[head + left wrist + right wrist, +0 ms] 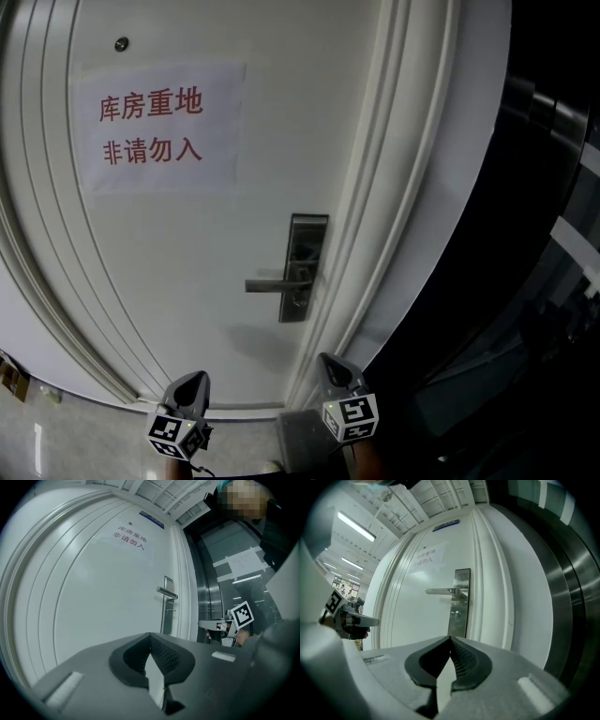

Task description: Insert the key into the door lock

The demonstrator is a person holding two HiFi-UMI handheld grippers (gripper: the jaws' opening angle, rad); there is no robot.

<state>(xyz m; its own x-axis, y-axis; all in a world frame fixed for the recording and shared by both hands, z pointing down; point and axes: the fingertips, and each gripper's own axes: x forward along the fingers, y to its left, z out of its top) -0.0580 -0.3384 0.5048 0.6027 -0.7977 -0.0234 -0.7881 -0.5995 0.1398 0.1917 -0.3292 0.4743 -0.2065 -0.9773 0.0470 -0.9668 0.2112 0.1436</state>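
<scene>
Left gripper (150, 635): jaws are seen together at the tips, nothing clamped. Right gripper (450, 639): jaws are likewise closed tip to tip, nothing held. No key can be made out in any view.

In the head view both grippers are held low, the left at 7 o'clock and the right at 5 o'clock, near each other but apart, both pointed at the white panelled door (187, 281). The brushed-metal rectangular lock plate (304, 267) is mounted at the door's right edge, at 12 o'clock from the right gripper and well apart from it. The horizontal metal lever handle (270, 284) is seen sticking out from the plate toward 9 o'clock. The round lock cylinder (457, 616) is seen on the plate at 6 o'clock from the lever.

A white paper sign with red characters (155, 127) is stuck on the door at 10 o'clock from the plate. The white moulded door frame (375, 234) is seen at 3 o'clock from the plate, with a dark brushed-steel wall panel (576, 597) beyond it.
</scene>
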